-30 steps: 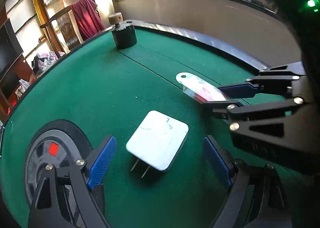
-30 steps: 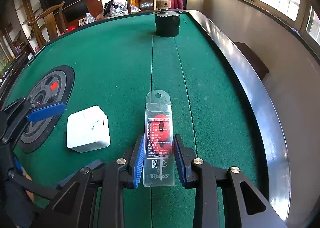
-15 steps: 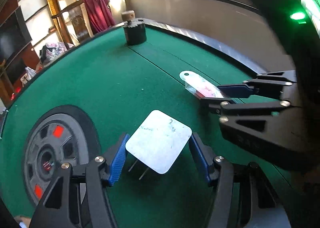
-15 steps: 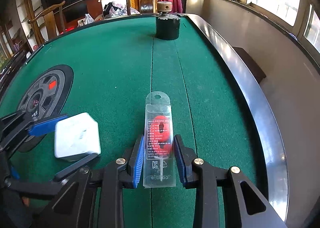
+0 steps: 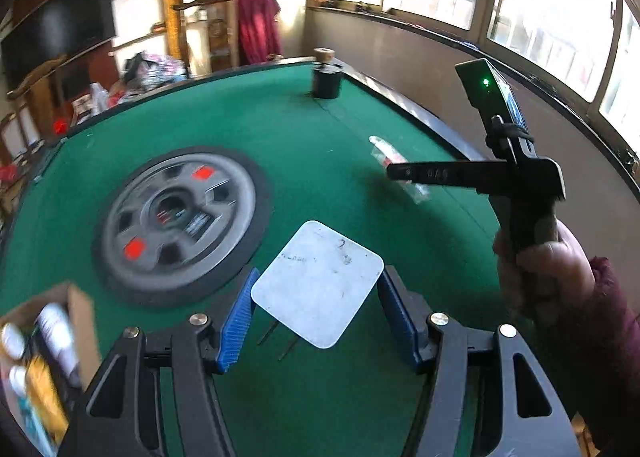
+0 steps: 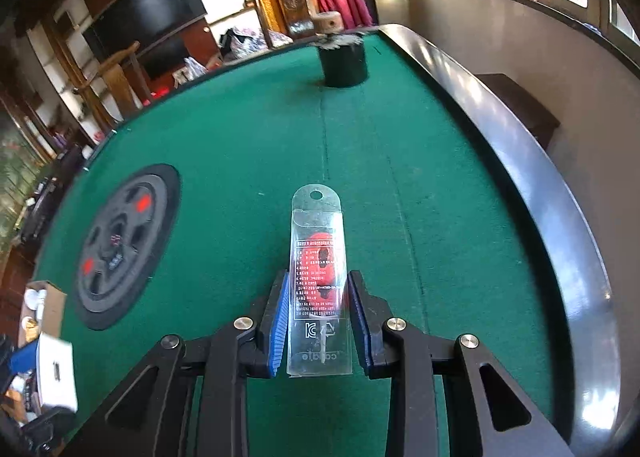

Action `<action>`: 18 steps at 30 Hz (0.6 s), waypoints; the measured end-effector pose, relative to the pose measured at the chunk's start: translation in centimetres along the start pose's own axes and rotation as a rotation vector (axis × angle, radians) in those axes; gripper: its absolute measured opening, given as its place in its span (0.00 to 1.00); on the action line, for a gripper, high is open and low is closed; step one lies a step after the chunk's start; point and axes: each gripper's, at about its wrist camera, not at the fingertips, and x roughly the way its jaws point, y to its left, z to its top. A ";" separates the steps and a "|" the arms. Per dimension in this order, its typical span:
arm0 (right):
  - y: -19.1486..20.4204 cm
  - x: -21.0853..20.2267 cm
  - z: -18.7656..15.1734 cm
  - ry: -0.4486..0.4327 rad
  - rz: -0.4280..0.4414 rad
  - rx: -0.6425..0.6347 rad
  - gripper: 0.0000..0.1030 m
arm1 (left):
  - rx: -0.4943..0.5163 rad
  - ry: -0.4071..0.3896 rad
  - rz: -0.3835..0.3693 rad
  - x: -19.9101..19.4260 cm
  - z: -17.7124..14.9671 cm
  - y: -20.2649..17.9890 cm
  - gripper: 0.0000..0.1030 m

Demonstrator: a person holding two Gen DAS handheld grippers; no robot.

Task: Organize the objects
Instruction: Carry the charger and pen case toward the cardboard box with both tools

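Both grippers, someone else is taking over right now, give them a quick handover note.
Left gripper: shut on the white plug adapter, lifted off the green table, near the cardboard box.
Right gripper: shut on the clear candle package, over the felt.
Done: both items picked up.
Left: neither is put away yet; the box looks the likely place.

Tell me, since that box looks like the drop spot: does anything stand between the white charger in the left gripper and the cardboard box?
Nothing visible does. The white charger sits clamped in the left gripper, raised off the green felt. The cardboard box lies lower left, beside the wheel.
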 end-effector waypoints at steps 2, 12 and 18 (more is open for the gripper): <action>0.7 -0.3 -0.3 -0.013 0.013 -0.008 0.29 | -0.016 -0.001 0.031 -1.5 -1.1 0.5 0.59; 6.1 0.8 -2.2 0.021 -0.056 -0.144 0.29 | -0.087 -0.005 0.096 -6.8 -5.6 3.3 0.59; 8.3 -1.9 -3.4 0.011 -0.019 -0.151 0.29 | -0.121 -0.033 0.117 -8.9 -7.1 4.5 0.59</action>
